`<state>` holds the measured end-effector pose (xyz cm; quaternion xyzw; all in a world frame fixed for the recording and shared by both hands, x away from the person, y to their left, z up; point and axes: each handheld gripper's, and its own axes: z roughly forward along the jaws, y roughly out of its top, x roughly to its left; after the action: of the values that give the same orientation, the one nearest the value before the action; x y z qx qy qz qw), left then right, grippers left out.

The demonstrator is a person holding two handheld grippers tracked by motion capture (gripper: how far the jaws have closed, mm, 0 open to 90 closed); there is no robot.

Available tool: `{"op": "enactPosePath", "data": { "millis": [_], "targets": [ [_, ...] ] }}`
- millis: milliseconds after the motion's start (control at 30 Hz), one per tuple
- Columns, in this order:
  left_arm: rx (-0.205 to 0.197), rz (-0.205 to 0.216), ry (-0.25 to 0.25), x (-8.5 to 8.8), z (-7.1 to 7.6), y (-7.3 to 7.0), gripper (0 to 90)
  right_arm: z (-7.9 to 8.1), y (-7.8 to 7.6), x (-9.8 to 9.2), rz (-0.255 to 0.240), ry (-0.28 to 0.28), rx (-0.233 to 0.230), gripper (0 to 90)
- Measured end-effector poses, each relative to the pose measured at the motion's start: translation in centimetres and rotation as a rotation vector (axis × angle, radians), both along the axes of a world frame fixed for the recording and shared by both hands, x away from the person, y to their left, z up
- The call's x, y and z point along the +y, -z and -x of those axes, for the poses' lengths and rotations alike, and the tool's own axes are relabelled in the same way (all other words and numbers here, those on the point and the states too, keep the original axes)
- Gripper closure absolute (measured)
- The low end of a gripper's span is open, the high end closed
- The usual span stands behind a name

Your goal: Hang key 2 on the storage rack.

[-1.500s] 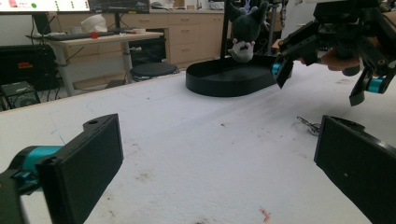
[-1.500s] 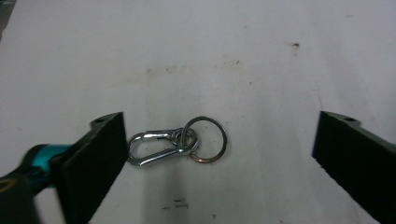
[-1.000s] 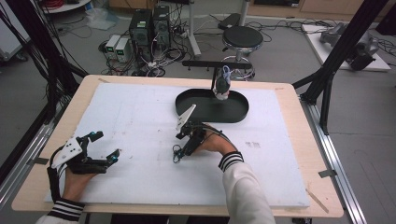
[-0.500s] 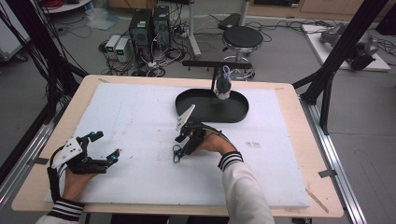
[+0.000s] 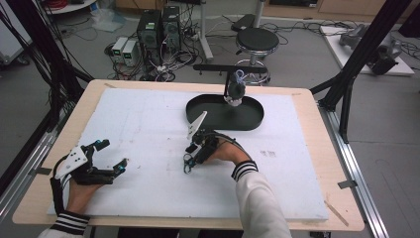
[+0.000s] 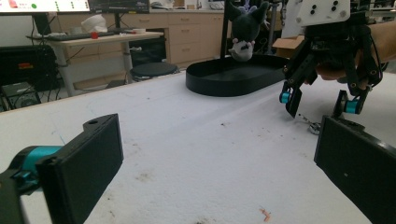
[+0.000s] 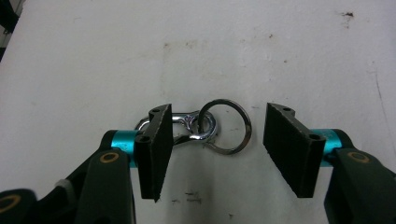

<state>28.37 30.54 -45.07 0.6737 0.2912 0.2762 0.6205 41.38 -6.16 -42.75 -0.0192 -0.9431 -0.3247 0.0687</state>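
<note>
Right gripper (image 7: 212, 149) closing, keyring (image 7: 210, 126) lying between its open jaws.

Key ring (image 7: 212, 126) on table (image 5: 148, 124) – tray (image 5: 250, 119) prob. behind.

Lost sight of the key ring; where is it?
In the right gripper view, the key ring lies on the white table cover between the right gripper's closing jaws.
</note>
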Motion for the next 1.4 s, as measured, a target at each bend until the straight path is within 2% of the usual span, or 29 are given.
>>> {"op": "enactPosePath", "data": {
  "millis": [433, 800, 1067, 1400],
  "targets": [
    [-0.001, -0.001, 0.000, 0.0, 0.0, 0.0, 1.7, 0.1, -0.3, -0.1, 0.000, -0.027, -0.017, 57.2],
    [-0.003, -0.002, 0.002, 0.0, 0.0, 0.0, 1.7, 0.2, -0.7, -0.4, 0.005, -0.033, -0.043, 68.6],
    [-0.003, -0.003, 0.002, 0.0, 0.0, 0.0, 1.7, 0.2, -0.8, -0.6, 0.006, -0.034, -0.044, 76.2],
    [-0.003, -0.002, 0.002, 0.0, 0.0, 0.0, 1.7, 0.3, -1.1, -0.7, 0.007, -0.049, -0.046, 80.5]
  ]
}}
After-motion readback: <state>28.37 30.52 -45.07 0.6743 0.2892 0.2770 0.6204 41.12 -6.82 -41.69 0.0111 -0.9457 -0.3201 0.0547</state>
